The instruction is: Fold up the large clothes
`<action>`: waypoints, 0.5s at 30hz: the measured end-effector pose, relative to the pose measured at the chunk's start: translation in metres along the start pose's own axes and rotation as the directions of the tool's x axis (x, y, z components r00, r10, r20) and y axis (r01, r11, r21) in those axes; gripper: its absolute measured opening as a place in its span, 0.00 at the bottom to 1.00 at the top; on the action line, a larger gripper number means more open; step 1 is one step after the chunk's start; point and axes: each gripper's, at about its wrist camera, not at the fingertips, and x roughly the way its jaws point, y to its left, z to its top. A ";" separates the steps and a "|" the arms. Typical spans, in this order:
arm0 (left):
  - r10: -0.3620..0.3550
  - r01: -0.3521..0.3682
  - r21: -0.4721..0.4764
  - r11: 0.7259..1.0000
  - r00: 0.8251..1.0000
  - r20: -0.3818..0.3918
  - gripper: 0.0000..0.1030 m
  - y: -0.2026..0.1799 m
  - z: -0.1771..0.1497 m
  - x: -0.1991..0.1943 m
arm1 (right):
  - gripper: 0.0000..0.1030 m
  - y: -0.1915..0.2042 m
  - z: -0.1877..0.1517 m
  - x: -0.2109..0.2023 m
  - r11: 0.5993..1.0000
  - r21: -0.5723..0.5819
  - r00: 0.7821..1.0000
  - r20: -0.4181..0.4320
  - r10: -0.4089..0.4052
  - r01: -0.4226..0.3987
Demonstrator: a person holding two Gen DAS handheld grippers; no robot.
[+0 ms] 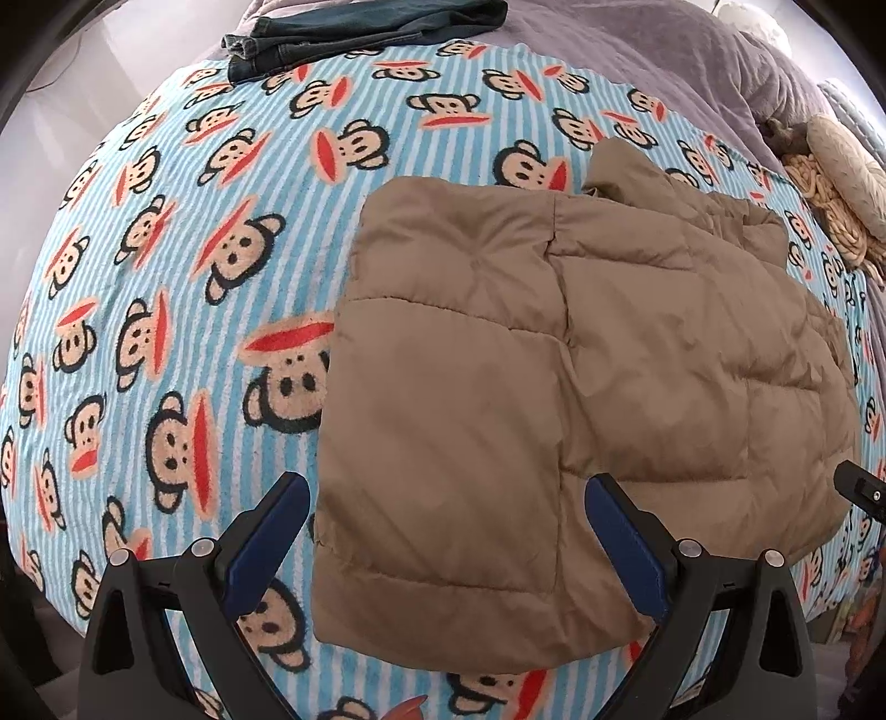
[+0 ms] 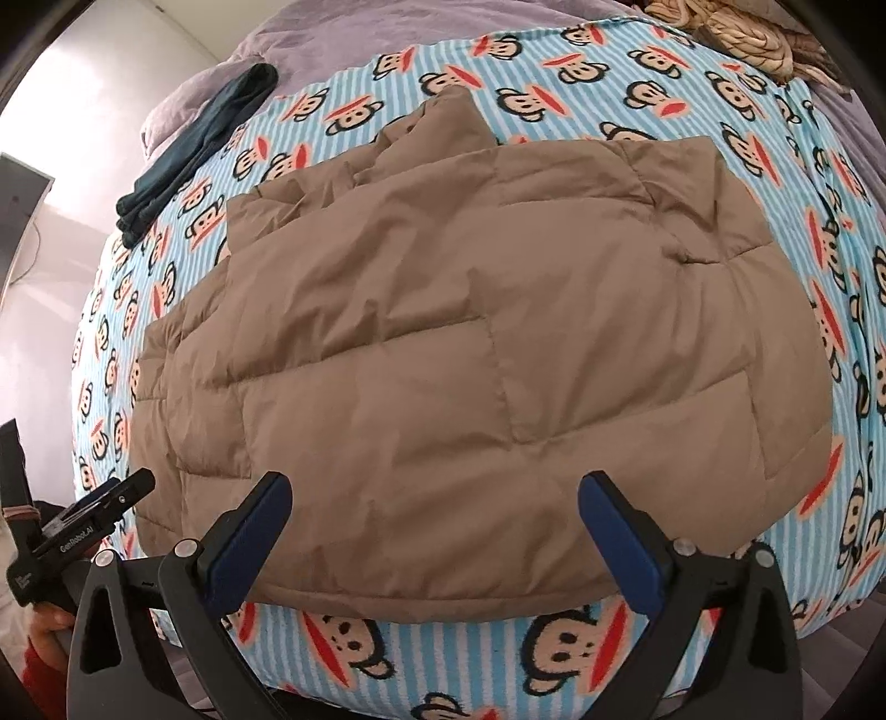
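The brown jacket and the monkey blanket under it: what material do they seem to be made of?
The brown jacket looks like smooth, slightly shiny synthetic shell, probably nylon or polyester, with stitched puffy panels that suggest padding. The monkey blanket looks like fuzzy matte fleece or terry; its printed surface shows short pile.

One tan quilted puffer jacket (image 2: 443, 343) lies folded on the bed, over one blue-and-white striped blanket (image 1: 166, 277) printed with many cartoon monkey faces, too many to count. One dark folded pair of jeans (image 1: 354, 27) sits at the far edge of the blanket. One grey-purple bedcover (image 1: 637, 50) shows beyond the blanket's far edge. One heap of cream braided cord or knit (image 1: 830, 188) rests at the far right corner. Two claws appear: the left claw (image 1: 448, 531) and the right claw (image 2: 434, 526), each with two blue-padded fingers spread wide.
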 end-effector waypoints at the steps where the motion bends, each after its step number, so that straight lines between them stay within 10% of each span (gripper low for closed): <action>1: 0.000 0.000 0.003 1.000 1.000 0.000 0.97 0.000 0.000 0.000 | 1.00 0.001 0.000 0.002 1.000 0.003 1.000 -0.007 0.001 -0.001; 15: -0.083 0.083 0.002 0.997 0.997 0.006 0.97 0.039 0.013 0.008 | 1.00 0.012 -0.005 0.012 1.000 0.023 0.999 -0.053 -0.006 0.007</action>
